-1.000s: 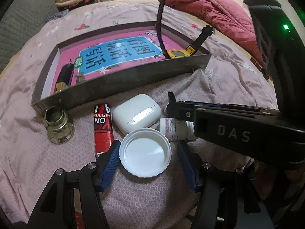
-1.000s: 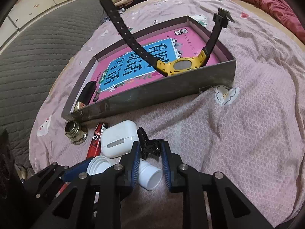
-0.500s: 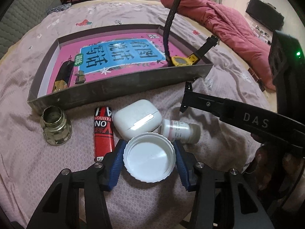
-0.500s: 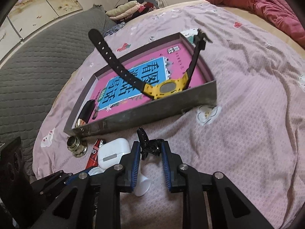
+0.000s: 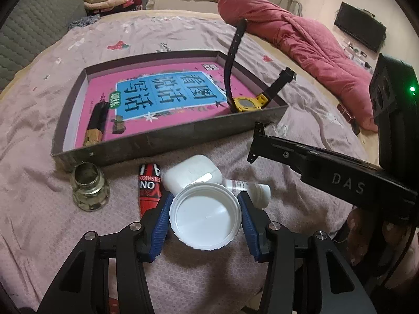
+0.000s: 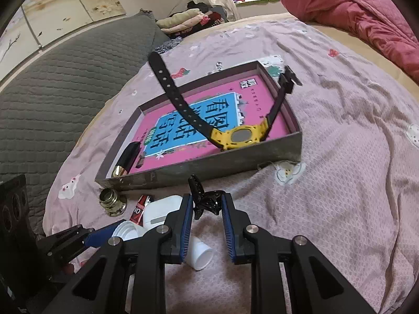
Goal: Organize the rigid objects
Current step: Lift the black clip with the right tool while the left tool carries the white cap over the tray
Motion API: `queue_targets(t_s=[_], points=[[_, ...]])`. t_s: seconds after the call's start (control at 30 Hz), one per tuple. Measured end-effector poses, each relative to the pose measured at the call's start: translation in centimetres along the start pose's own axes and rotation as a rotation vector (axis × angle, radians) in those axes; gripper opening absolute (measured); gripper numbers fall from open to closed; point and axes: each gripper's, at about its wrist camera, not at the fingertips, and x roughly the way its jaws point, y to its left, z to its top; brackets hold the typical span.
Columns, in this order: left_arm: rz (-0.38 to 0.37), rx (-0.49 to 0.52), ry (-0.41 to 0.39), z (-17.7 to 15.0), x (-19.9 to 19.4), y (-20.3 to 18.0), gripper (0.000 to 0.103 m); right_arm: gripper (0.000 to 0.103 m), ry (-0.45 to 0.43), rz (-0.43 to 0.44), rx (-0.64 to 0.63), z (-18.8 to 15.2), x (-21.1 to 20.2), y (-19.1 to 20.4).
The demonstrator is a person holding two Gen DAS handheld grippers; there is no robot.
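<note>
Left gripper (image 5: 204, 219): jaws closed to the width of the white cap (image 5: 204, 216), blue pads touching its rim at 9 and 3 o'clock. The cap sits open side up; whether it is clear of the bedspread (image 5: 39, 209) I cannot tell.

Right gripper (image 6: 204, 218): jaws narrowly parted and clamped on a small black clip (image 6: 203, 200), which sticks out past the fingertips toward 12 o'clock.

The box (image 5: 167, 141) lies at 12 o'clock from both tools and already holds the watch (image 5: 244, 104) in its near right corner and a dark tube (image 5: 97, 121) along its left wall.

Loose on the bedspread, in the left view: jar (image 5: 90, 187) at 9 o'clock of the cap, red tube (image 5: 149, 185) at 10, earbud case (image 5: 193, 172) at 12, white bottle (image 5: 248, 187) at 2.

Step in hand (judgement): carry the cap and the clip into the box.

- The cap is thin plastic and the grip sits across its rim. Keep it level and squeeze lightly, or it may pop out or flex.
- Lift straight up before moving forward, since the earbud case and the bottle crowd its far edge.
- Clear the near wall of the box and set it down mid-floor, away from the upright watch strap.
- Bring the clip in to the right of the cap, without knocking the watch.
</note>
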Motion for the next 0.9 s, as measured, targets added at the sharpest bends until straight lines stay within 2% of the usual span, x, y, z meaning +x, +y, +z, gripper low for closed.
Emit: queue_targets(t_s=[0.9], points=[[0.054,-0.060,-0.080,2.2,-2.0,2.9,0.052,0.023,-0.030,0.000,-0.093,0.1,-1.2,3.6]])
